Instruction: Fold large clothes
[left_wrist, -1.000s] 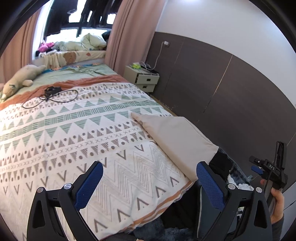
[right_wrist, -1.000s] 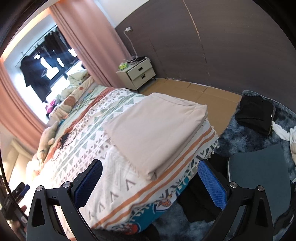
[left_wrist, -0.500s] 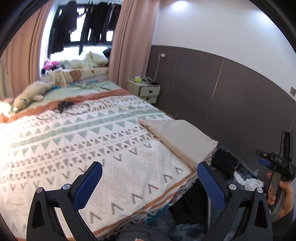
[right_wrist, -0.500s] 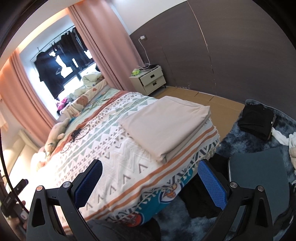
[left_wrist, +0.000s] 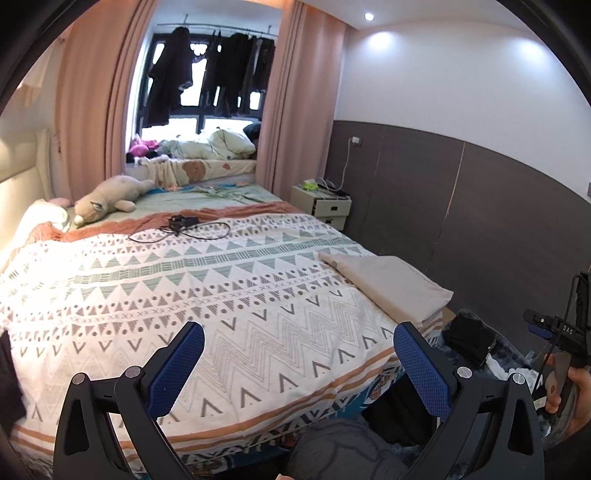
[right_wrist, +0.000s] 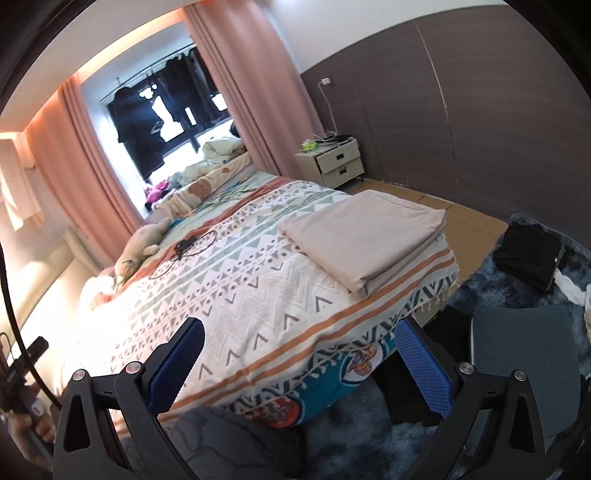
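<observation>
Beige folded garment (right_wrist: 364, 236) is lying squared at the bed's (right_wrist: 258, 295) foot corner, and we are holding both the left gripper (left_wrist: 295, 363) and right gripper (right_wrist: 299, 360) spread and empty, judging the fold finished and the dark clothes (right_wrist: 528, 254) on the rug next.

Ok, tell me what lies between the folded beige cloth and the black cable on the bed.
Only bare patterned bedspread lies between the folded beige cloth and black cable, clearest in the right wrist view.

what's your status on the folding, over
Left gripper and right gripper open, empty. Beige cloth folded at bed corner. Black cable on bed, apart from it.
</observation>
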